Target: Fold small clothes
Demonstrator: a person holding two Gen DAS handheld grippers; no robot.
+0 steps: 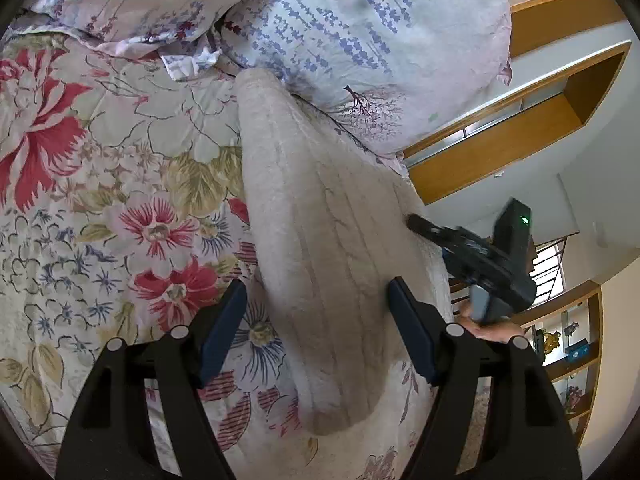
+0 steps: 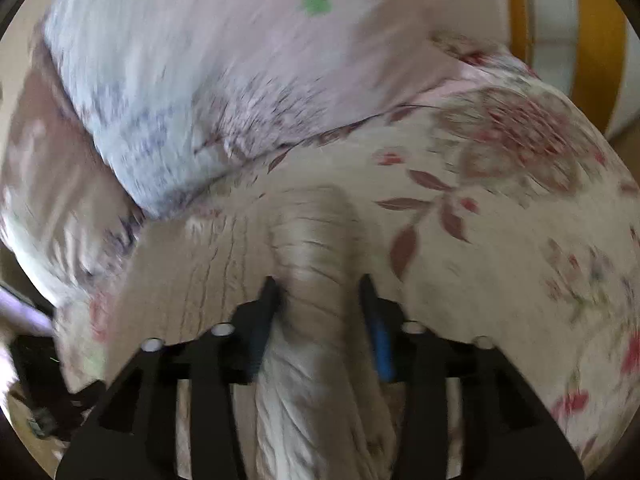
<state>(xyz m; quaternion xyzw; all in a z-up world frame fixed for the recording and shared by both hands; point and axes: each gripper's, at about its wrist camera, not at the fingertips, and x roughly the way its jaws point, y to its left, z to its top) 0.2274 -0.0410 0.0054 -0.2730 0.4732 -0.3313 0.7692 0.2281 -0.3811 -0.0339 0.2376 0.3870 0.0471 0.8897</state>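
Note:
A beige fuzzy ribbed garment [image 1: 320, 216] lies in a long strip on the flowered bedspread [image 1: 100, 200]. My left gripper [image 1: 318, 312] is open, its blue-padded fingers standing to either side of the garment's near end. My right gripper [image 2: 318, 300] has its fingers on both sides of a bunched fold of the same garment [image 2: 316, 248]; that view is blurred by motion. The right gripper [image 1: 472, 256] also shows in the left wrist view, at the garment's right edge.
Two pillows with lavender print [image 1: 360, 40] lie at the head of the bed, just beyond the garment. A wooden headboard with shelves [image 1: 520, 128] stands to the right. A shelf unit with small items [image 1: 572, 352] is at the far right.

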